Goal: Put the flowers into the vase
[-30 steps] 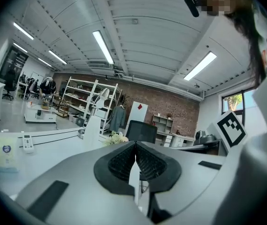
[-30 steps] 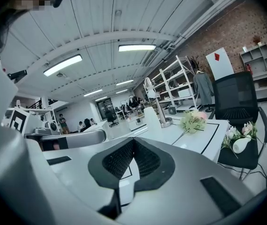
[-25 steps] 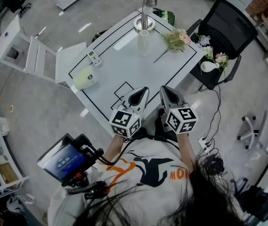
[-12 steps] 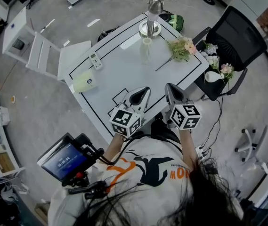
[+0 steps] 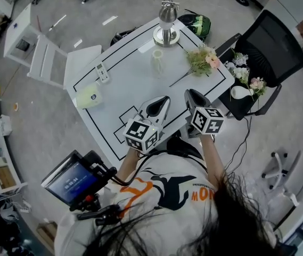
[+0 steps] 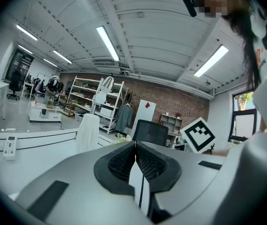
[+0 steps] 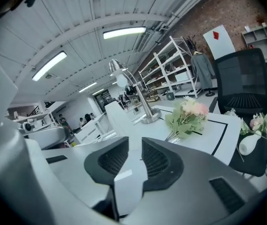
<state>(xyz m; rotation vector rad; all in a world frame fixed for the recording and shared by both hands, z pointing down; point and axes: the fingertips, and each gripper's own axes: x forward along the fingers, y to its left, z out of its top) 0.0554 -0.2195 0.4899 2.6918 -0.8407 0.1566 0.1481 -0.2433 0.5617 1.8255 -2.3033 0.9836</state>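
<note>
Pink flowers (image 5: 203, 59) lying on the bench (image 5: 124, 79); left hand-held gripper (image 5: 161, 103) pinched closed and empty, right hand-held gripper (image 5: 191, 97) opening, nothing inside.

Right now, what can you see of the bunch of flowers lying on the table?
The bunch of pink and cream flowers with green leaves lies on its side on the white table, close to the right edge. The blossoms sit at the far end, and the thin dark stems point back toward the person. The flowers look artificial. Only the tabletop touches them.
</note>
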